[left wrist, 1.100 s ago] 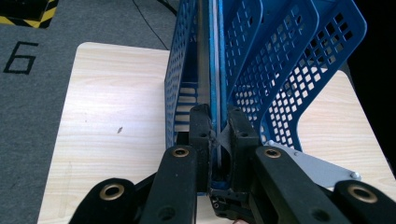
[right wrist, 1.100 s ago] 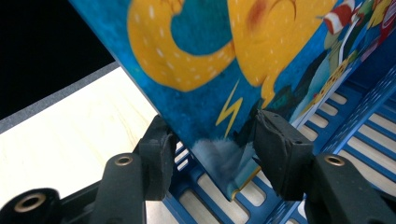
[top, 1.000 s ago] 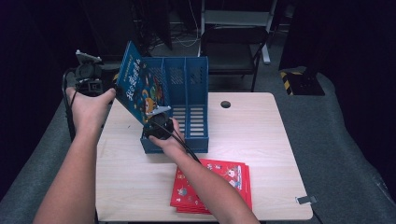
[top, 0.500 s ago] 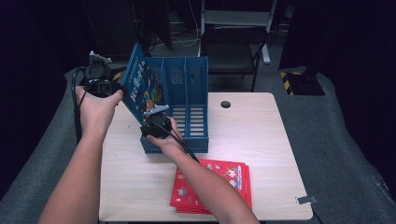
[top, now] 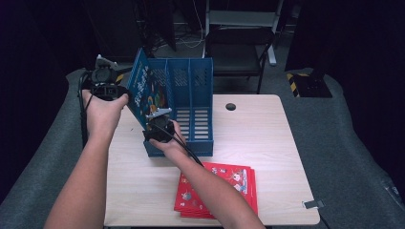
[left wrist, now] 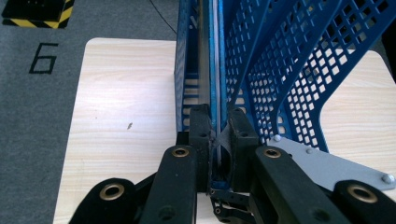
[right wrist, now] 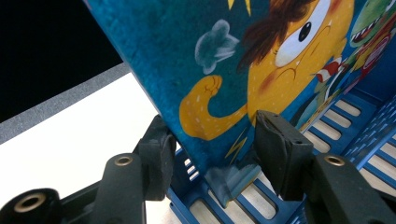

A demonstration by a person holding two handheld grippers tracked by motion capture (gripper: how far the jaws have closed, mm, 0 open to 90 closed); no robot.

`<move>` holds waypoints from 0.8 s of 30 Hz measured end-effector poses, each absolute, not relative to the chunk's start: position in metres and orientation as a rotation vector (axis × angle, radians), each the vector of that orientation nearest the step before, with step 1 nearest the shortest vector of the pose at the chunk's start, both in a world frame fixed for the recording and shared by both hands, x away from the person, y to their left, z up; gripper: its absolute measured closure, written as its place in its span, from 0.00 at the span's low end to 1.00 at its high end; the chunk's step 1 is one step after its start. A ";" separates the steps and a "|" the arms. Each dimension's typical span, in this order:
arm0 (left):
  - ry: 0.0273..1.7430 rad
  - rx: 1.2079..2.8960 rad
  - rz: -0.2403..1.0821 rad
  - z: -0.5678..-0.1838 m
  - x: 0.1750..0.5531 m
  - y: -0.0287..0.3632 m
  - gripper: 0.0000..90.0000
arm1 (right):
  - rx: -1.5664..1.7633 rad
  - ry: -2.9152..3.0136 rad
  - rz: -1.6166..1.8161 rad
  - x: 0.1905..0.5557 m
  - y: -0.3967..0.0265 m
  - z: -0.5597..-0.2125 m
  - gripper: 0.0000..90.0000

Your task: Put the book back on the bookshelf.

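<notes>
Table [top: 267,143]: blue book [top: 145,93] half-hidden in rack [top: 191,86], left gripper [left wrist: 218,140] clamping edge.

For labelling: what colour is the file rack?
Blue file rack, perforated mesh walls; clearest in the left gripper view.

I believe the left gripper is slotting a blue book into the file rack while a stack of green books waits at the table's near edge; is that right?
Not quite: the stack is red, not green, as the high view shows. The rest holds: the left gripper is shut on the blue book, at the file rack.
</notes>
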State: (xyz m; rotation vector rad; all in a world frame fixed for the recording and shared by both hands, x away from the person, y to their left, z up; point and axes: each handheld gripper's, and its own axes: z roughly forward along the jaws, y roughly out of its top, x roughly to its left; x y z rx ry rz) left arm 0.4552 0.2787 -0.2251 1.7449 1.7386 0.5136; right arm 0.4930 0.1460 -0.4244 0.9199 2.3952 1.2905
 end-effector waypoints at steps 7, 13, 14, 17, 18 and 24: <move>1.759 1.762 0.538 -0.225 0.462 0.274 0.93 | 0.933 2.397 1.286 0.496 0.149 -0.422 0.56; 1.778 1.769 0.558 -0.225 0.466 0.269 0.93 | 0.949 2.375 1.301 0.496 0.153 -0.420 0.56; 1.778 1.774 0.556 -0.225 0.466 0.269 0.93 | 0.952 2.375 1.300 0.496 0.153 -0.421 0.56; 1.782 1.765 0.550 -0.228 0.467 0.270 0.93 | 0.977 2.372 1.310 0.497 0.153 -0.421 0.56; 1.779 1.775 0.554 -0.228 0.468 0.269 0.93 | 0.989 2.380 1.313 0.496 0.153 -0.422 0.56; 1.792 1.786 0.556 -0.234 0.470 0.267 0.93 | 0.975 2.386 1.301 0.496 0.154 -0.423 0.56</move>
